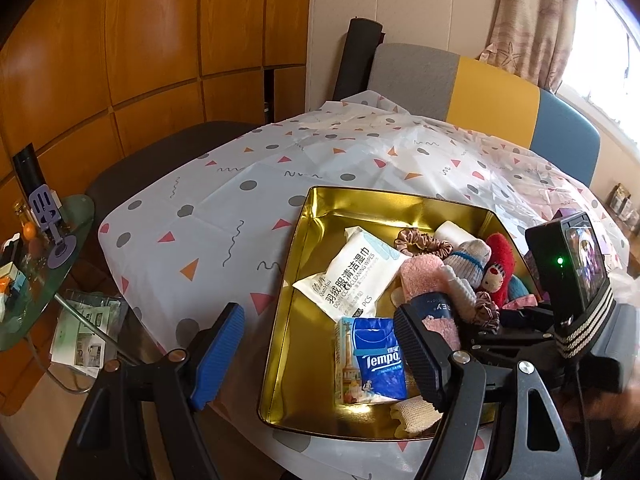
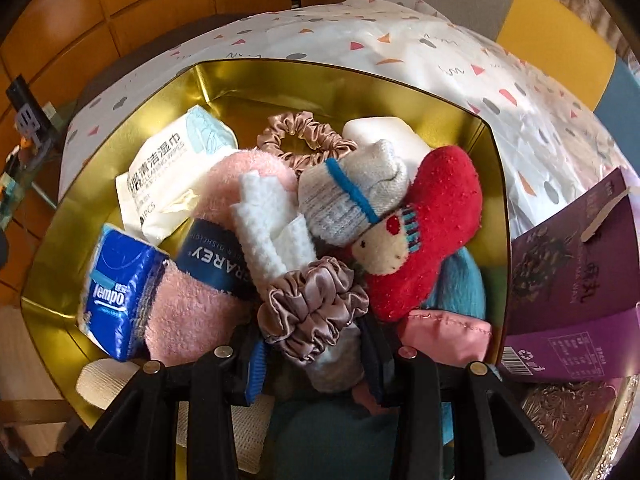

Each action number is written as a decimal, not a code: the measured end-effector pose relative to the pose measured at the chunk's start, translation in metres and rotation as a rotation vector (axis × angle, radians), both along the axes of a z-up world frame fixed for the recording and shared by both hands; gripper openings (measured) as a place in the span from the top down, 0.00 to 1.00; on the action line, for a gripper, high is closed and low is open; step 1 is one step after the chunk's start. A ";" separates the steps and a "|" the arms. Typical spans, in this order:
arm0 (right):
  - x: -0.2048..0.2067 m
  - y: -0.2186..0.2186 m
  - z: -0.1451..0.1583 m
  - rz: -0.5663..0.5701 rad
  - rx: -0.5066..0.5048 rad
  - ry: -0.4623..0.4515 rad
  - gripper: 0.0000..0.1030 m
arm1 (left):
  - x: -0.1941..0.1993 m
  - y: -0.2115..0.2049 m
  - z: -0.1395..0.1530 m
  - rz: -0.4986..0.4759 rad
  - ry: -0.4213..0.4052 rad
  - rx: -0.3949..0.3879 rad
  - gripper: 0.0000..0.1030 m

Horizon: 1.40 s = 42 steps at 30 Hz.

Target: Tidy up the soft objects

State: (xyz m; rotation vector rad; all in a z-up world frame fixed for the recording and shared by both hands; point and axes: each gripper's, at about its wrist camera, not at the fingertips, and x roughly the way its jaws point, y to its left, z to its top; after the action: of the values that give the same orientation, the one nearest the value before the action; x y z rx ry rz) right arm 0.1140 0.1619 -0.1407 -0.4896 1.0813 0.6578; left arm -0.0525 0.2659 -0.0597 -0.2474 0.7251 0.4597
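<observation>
A gold tin [image 1: 316,216] [image 2: 400,92] on the patterned tablecloth holds soft things: a wet-wipes pack [image 1: 352,276] [image 2: 168,176], a blue Tempo tissue pack [image 1: 376,360] [image 2: 116,292], a pink fuzzy cloth with a blue band [image 2: 200,280], a white waffle cloth [image 2: 268,224], a grey sock [image 2: 352,196], a red doll sock [image 2: 436,224] and two satin scrunchies [image 2: 312,308] [image 2: 304,136]. My left gripper [image 1: 320,356] is open over the tin's near left edge. My right gripper [image 2: 316,364] is shut on the mauve scrunchie, low over the pile.
A purple box [image 2: 572,280] leans at the tin's right side. A glass side table [image 1: 36,276] with small items stands left. Chairs [image 1: 460,80] and a wooden wall [image 1: 140,40] lie beyond the table. A bandage roll [image 1: 412,412] lies in the tin's near corner.
</observation>
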 end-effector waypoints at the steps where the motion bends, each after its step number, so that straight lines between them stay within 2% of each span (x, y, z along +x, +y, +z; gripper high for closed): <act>1: -0.002 -0.001 0.000 -0.003 0.003 -0.002 0.61 | 0.000 0.000 0.000 0.000 0.000 0.003 0.25; 6: -0.003 -0.006 0.003 -0.018 0.043 0.001 0.56 | 0.000 -0.001 0.000 0.005 0.002 0.005 0.25; 9: -0.009 -0.016 0.015 -0.018 0.070 -0.007 0.52 | 0.000 0.001 -0.001 0.012 0.003 -0.006 0.25; 11: -0.013 -0.023 0.024 -0.019 0.101 -0.025 0.42 | -0.002 0.003 0.000 0.019 0.001 -0.005 0.25; 12: -0.016 -0.027 0.029 -0.019 0.116 -0.036 0.41 | -0.002 0.003 0.000 0.023 -0.002 -0.003 0.25; 15: -0.026 -0.041 0.047 -0.004 0.139 -0.069 0.41 | -0.004 0.006 0.001 0.028 -0.008 -0.002 0.25; 18: -0.039 -0.046 0.058 0.066 0.142 -0.080 0.41 | -0.004 0.006 0.000 0.026 -0.003 -0.003 0.25; 21: -0.053 -0.039 0.055 0.151 0.094 -0.030 0.41 | -0.005 0.004 0.001 0.021 -0.007 0.005 0.25; 23: -0.056 -0.031 0.048 0.164 0.060 -0.032 0.42 | -0.006 0.003 0.002 0.018 -0.009 0.006 0.25; 27: -0.042 -0.023 0.040 0.104 0.112 0.000 0.42 | -0.007 0.001 0.007 0.017 -0.022 0.024 0.22; 28: -0.037 -0.020 0.035 0.080 0.082 -0.007 0.48 | -0.008 0.001 0.008 0.020 -0.027 0.025 0.22; 30: -0.031 -0.017 0.024 0.057 0.047 0.000 0.48 | -0.009 0.000 0.010 0.019 -0.033 0.026 0.21; 31: -0.032 -0.017 0.023 0.052 0.060 0.001 0.48 | -0.009 -0.001 0.012 0.023 -0.036 0.036 0.19; 34: -0.037 -0.024 0.029 0.038 0.115 -0.017 0.48 | -0.010 -0.002 0.014 0.028 -0.041 0.040 0.16; 42: -0.055 -0.044 0.063 -0.057 0.200 -0.142 0.48 | -0.014 -0.008 0.020 0.040 -0.060 0.065 0.08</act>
State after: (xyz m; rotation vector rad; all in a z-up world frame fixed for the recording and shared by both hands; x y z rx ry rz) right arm 0.0586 0.1176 -0.0773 -0.3267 0.8818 0.6628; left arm -0.0669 0.2576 -0.0392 -0.2143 0.6467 0.5104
